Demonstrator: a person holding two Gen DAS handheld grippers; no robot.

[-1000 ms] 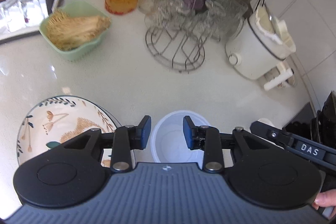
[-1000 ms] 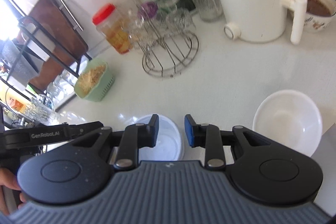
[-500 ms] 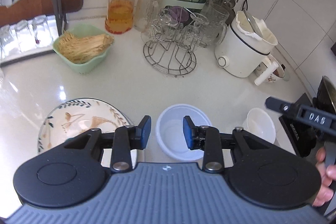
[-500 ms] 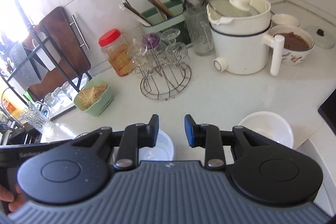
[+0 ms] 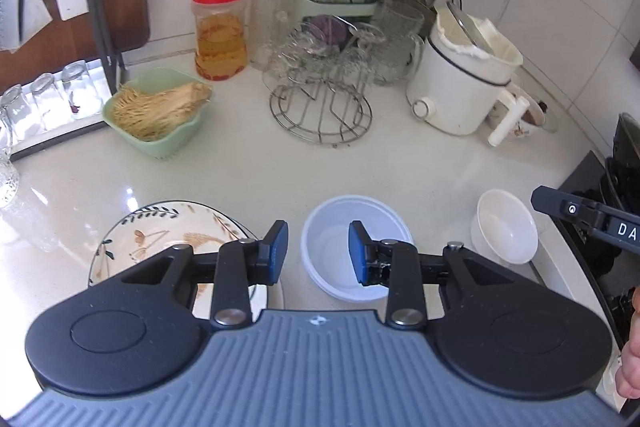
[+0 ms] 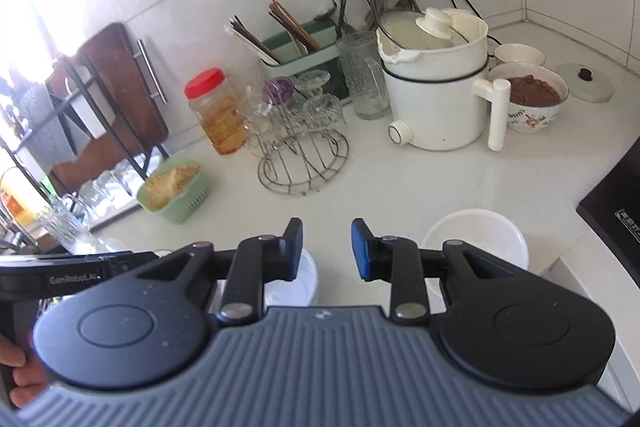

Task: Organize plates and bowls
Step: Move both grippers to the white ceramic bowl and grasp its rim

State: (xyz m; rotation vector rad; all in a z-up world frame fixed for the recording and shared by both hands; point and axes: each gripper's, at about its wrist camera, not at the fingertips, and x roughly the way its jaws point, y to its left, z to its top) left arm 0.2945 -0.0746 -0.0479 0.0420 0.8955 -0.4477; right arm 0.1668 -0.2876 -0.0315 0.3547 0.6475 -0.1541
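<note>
A floral patterned plate [image 5: 160,227] lies on the white counter at the near left. A white plastic bowl [image 5: 340,227] sits beside it, also partly seen in the right wrist view [image 6: 304,279]. A smaller white bowl [image 5: 506,225] stands at the near right, also in the right wrist view [image 6: 476,235]. My left gripper [image 5: 318,253] is open and empty, held above the plate and plastic bowl. My right gripper [image 6: 326,249] is open and empty, above the counter between the two bowls.
At the back stand a green basket of noodles [image 5: 160,111], a red-lidded jar [image 5: 219,31], a wire rack of glasses [image 5: 324,83], a white electric pot [image 5: 464,75] and a bowl of brown food [image 6: 532,95]. A black stove [image 6: 616,203] borders the right.
Both grippers have risen and pulled back from the counter, so more of the kitchen shows. The plate and bowls have not moved. Both stay open.
</note>
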